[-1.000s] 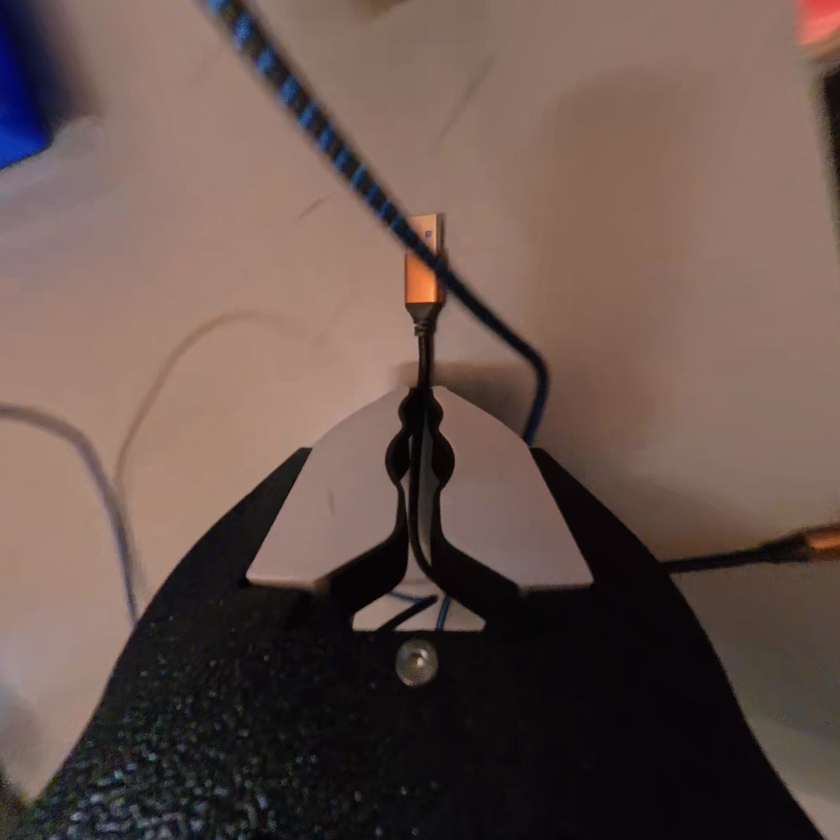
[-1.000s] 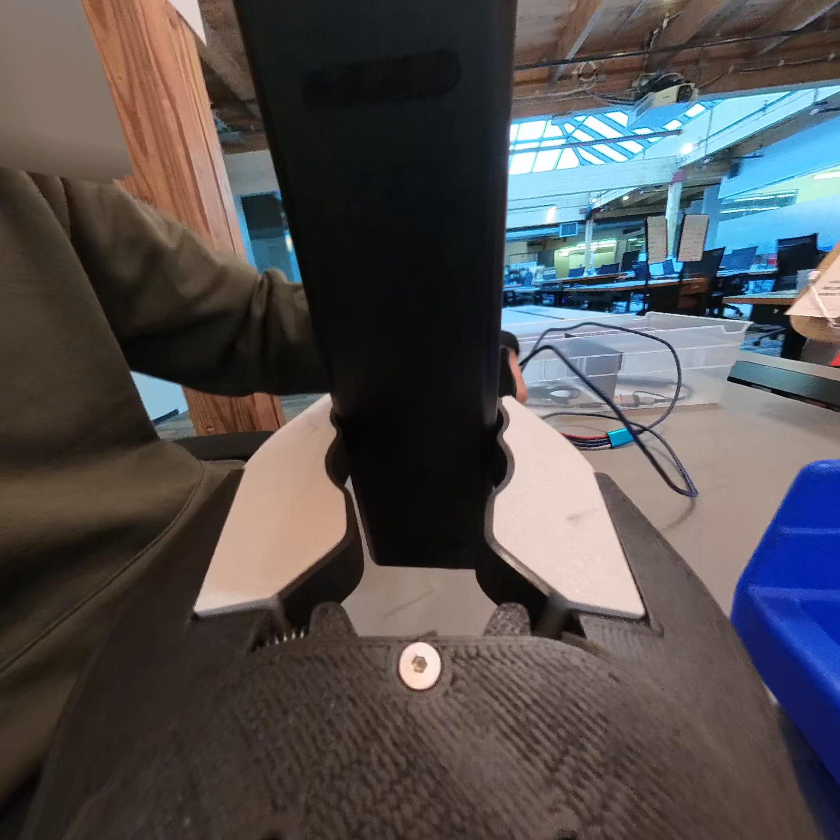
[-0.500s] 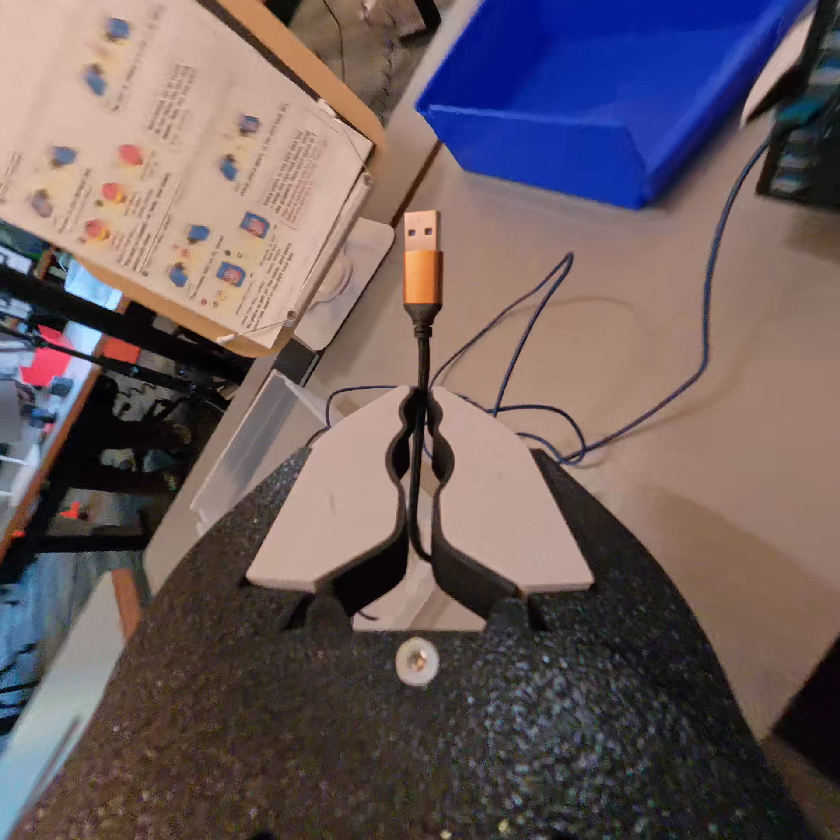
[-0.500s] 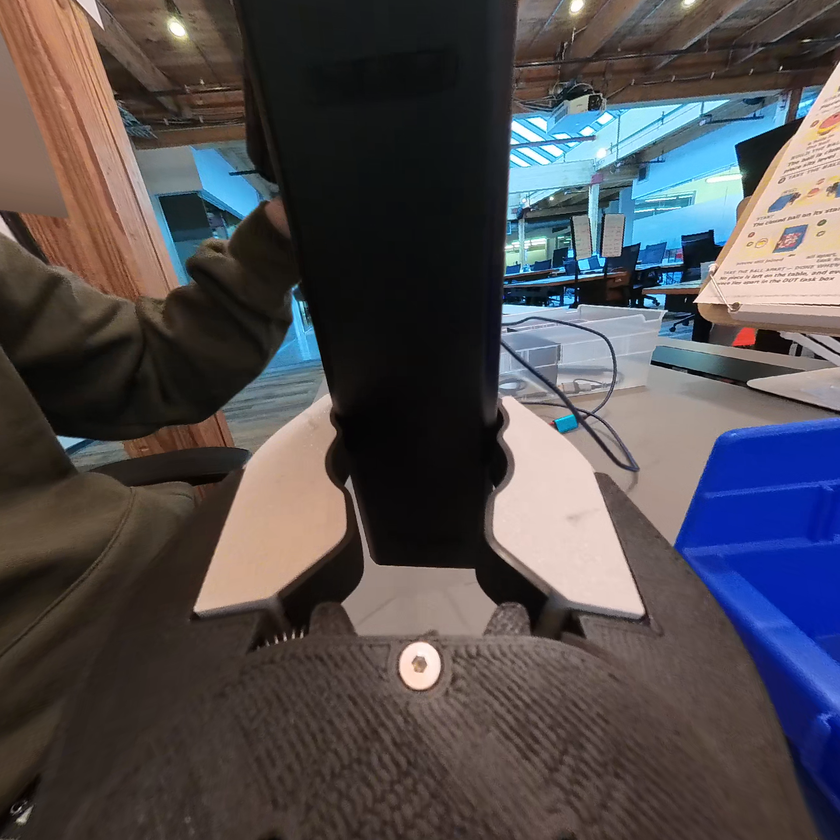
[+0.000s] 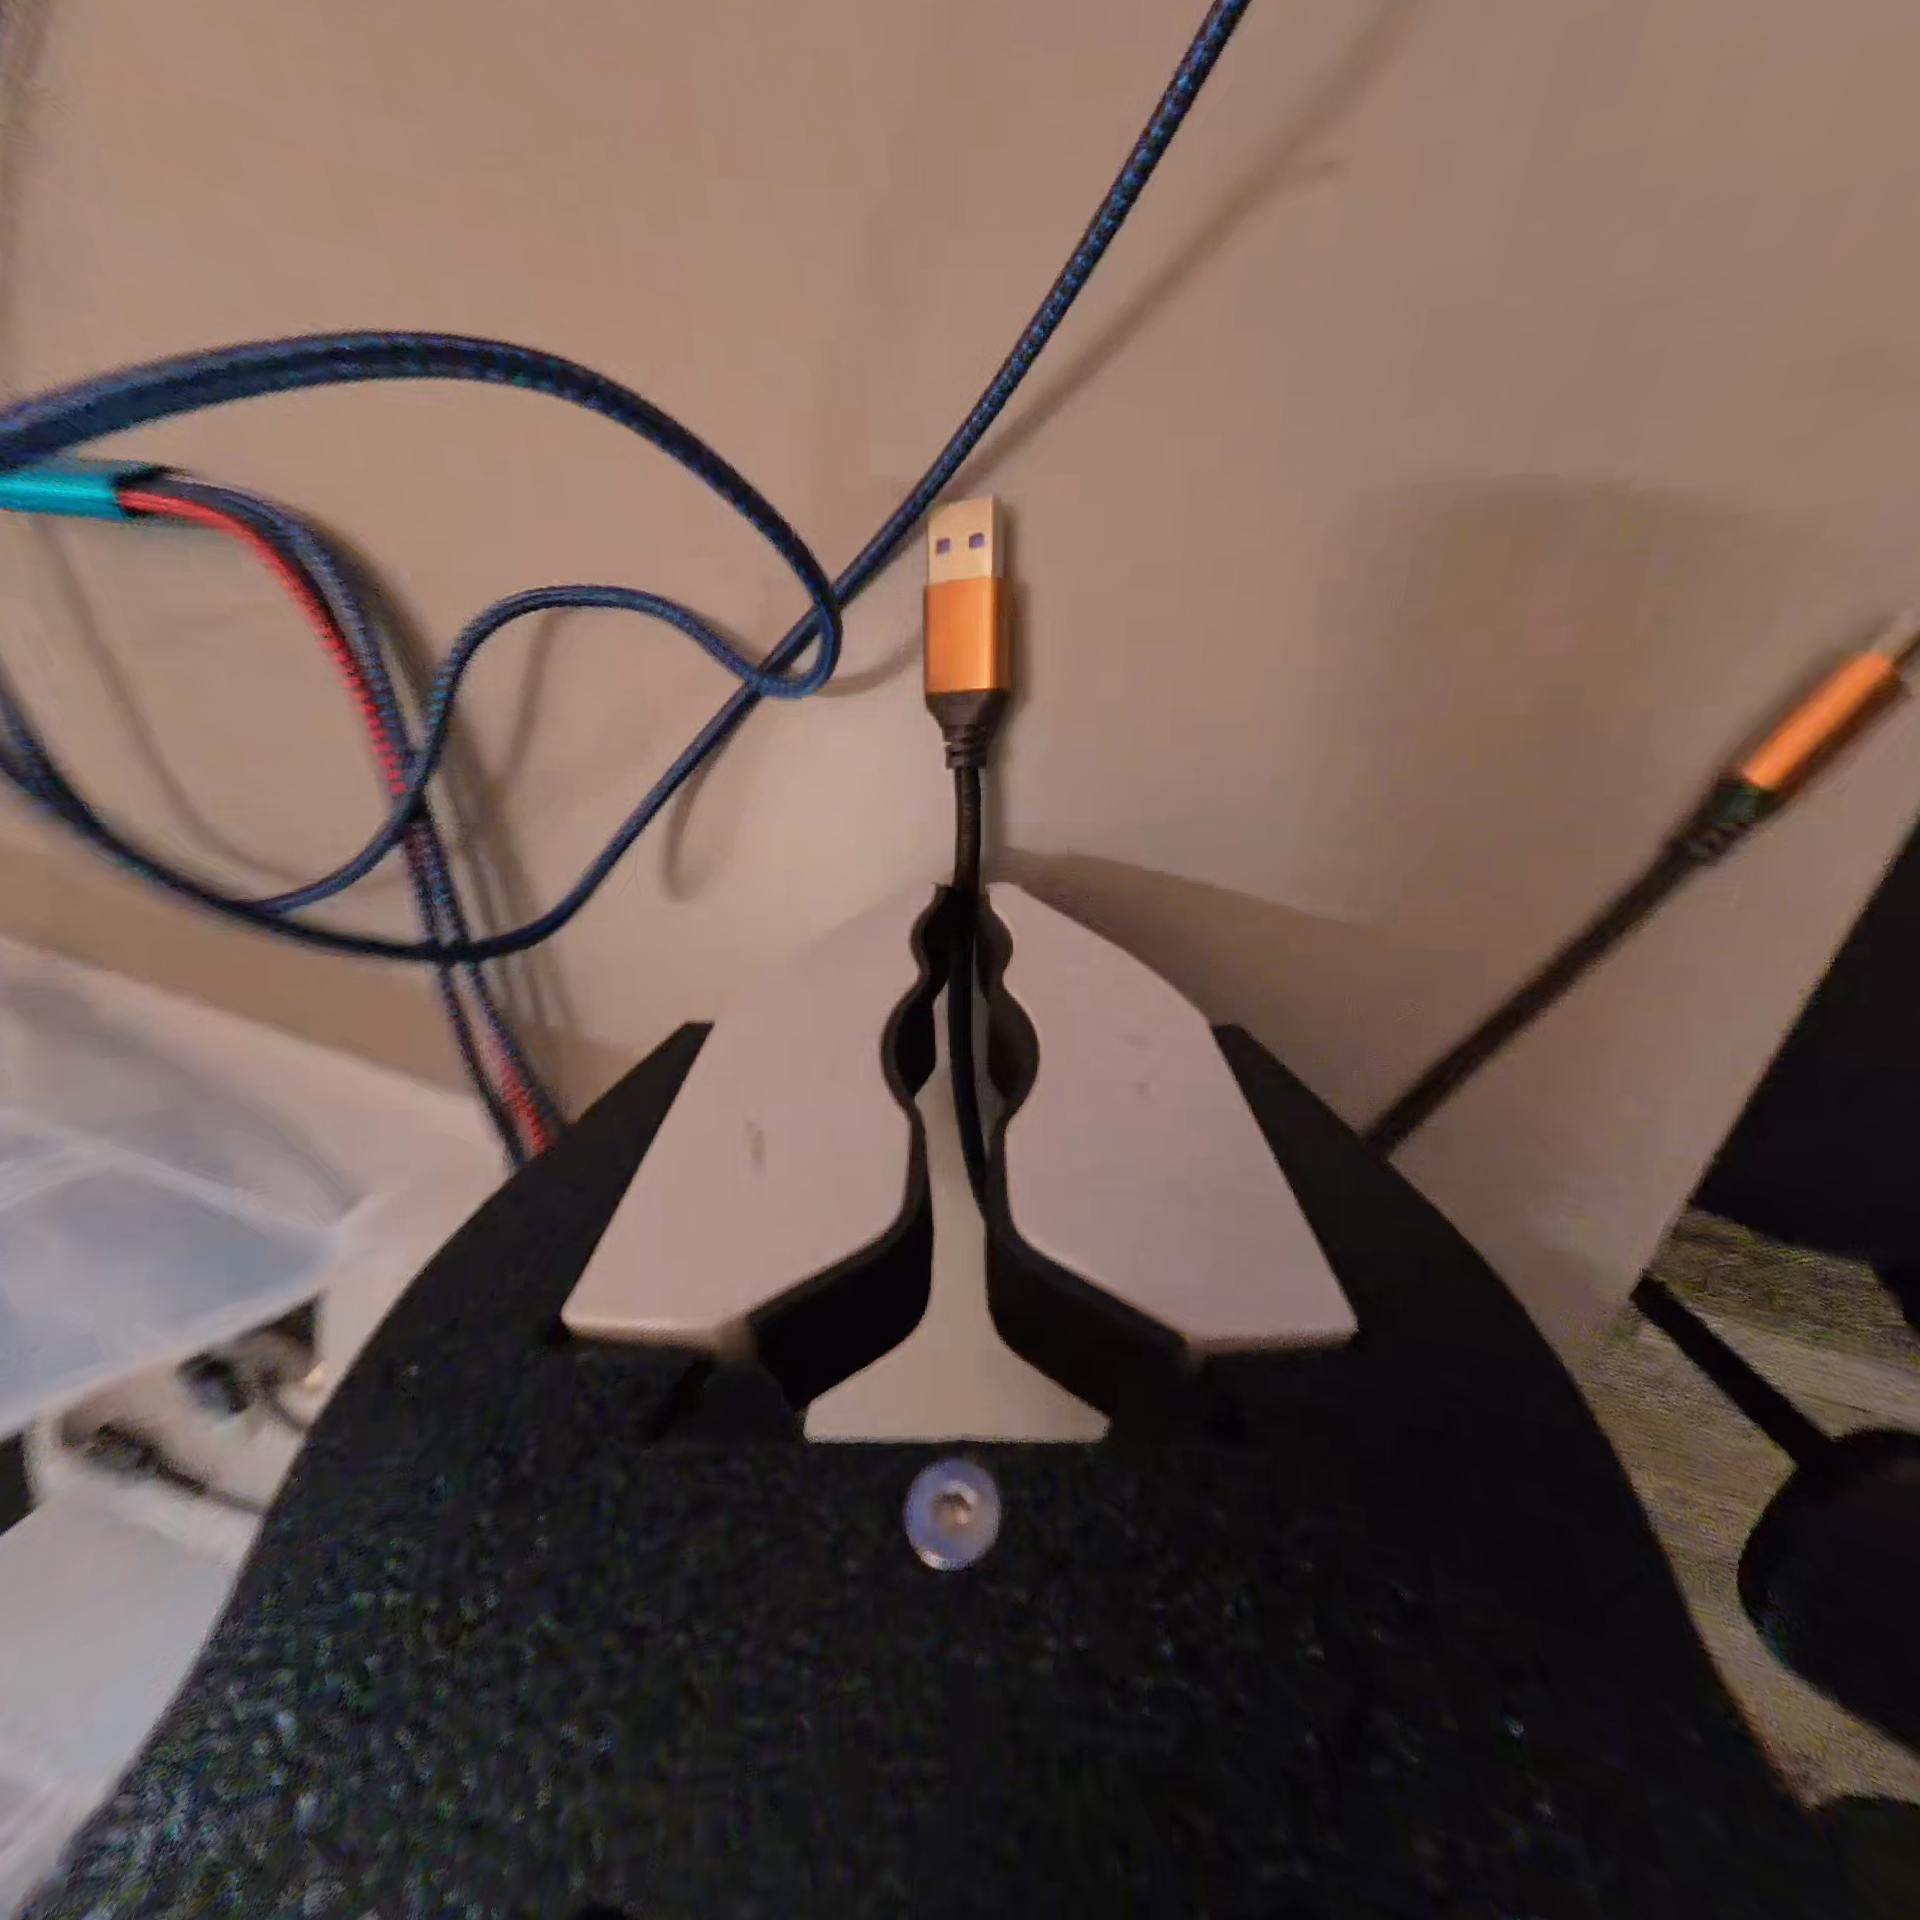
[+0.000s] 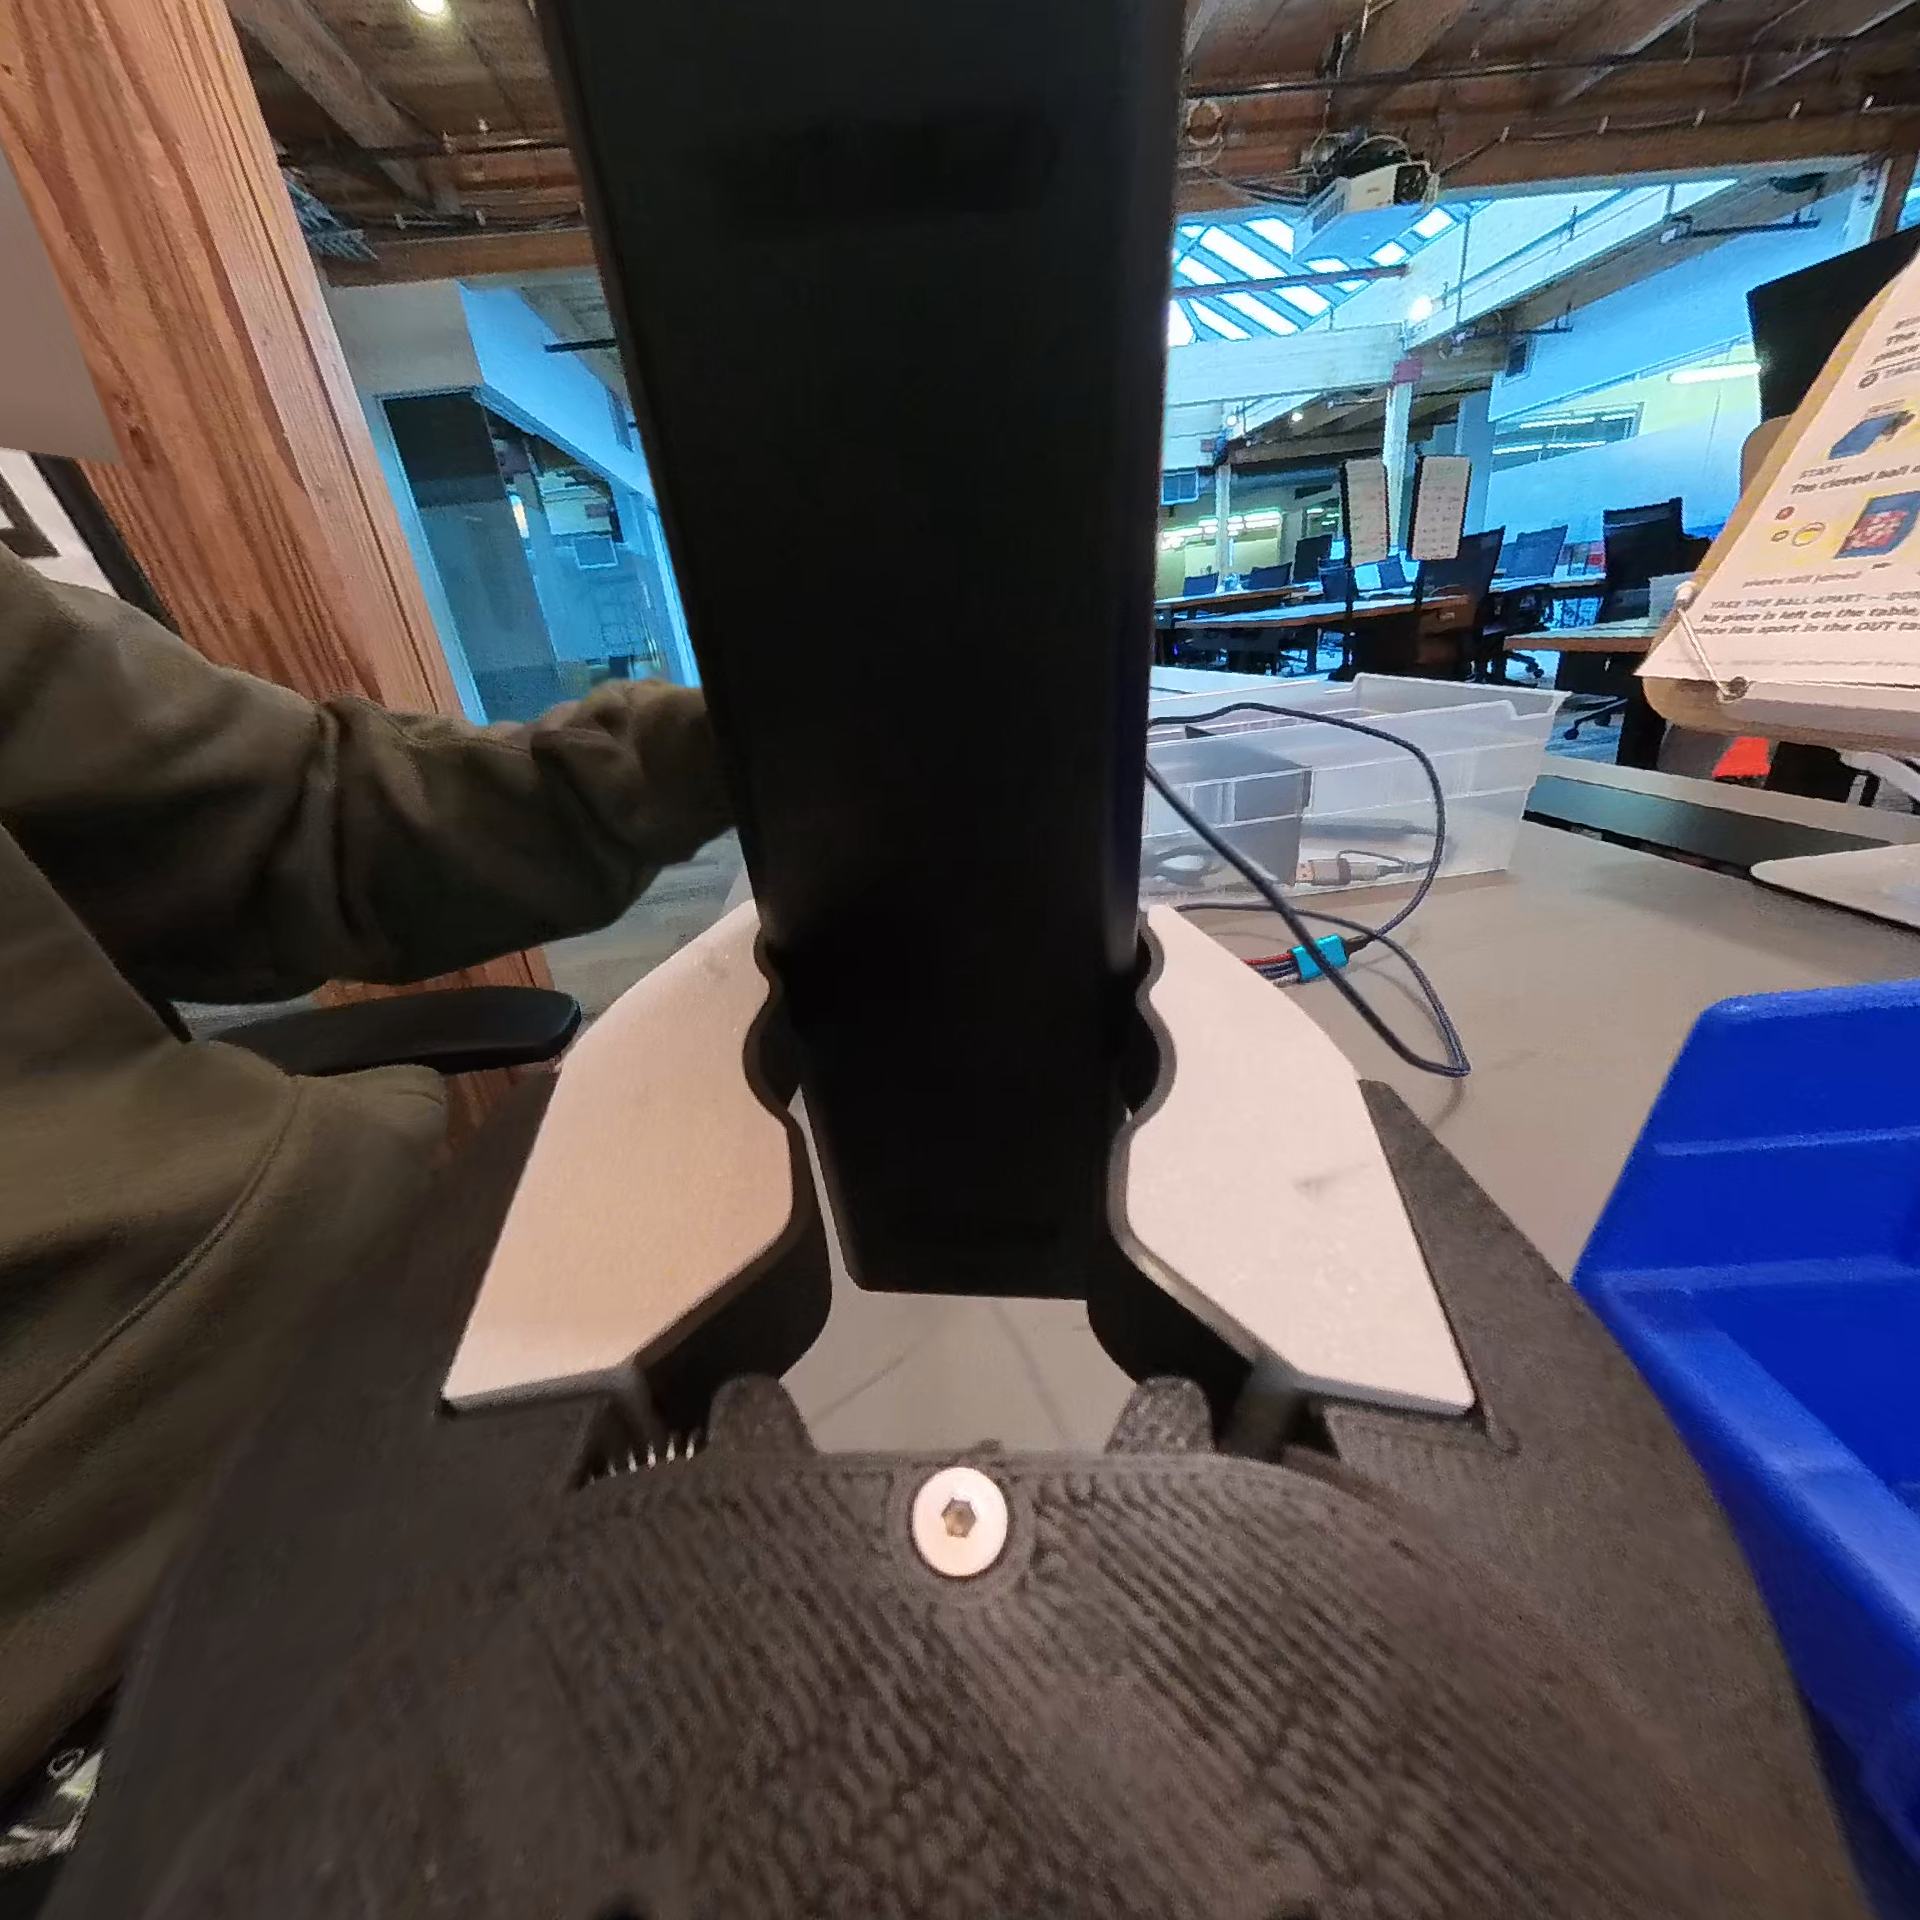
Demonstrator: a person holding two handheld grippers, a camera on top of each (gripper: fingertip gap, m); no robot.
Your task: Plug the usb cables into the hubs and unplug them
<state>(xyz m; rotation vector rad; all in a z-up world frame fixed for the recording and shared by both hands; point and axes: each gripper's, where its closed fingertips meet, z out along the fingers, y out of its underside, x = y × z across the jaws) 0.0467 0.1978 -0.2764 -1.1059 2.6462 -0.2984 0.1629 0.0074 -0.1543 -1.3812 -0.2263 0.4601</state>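
Note:
My left gripper [image 5: 961, 904] is shut on the thin black cable of an orange USB plug [image 5: 966, 613]. The plug sticks out past the fingertips, metal end forward, over the beige table [image 5: 1351, 364]. The cable's other orange end [image 5: 1808, 727] lies at the right. My right gripper [image 6: 956, 977] is shut on a long black hub [image 6: 904, 520], held upright; it fills the middle of the right wrist view and its ports are hidden.
A blue braided multi-cable [image 5: 582, 665] with a teal splitter [image 5: 73, 488] loops on the table; it also shows in the right wrist view [image 6: 1320, 956]. A clear plastic bin [image 6: 1382, 779], a blue bin [image 6: 1766, 1299], an instruction sheet [image 6: 1829, 540] and a person's green sleeve [image 6: 364, 810] are around. My right fingertips sit around 25 cm from my left ones.
The left gripper swung down from facing the blue bin and sheet to face the table and the braided cable, still holding the orange plug's cable. The right gripper kept the hub, shifting slightly.

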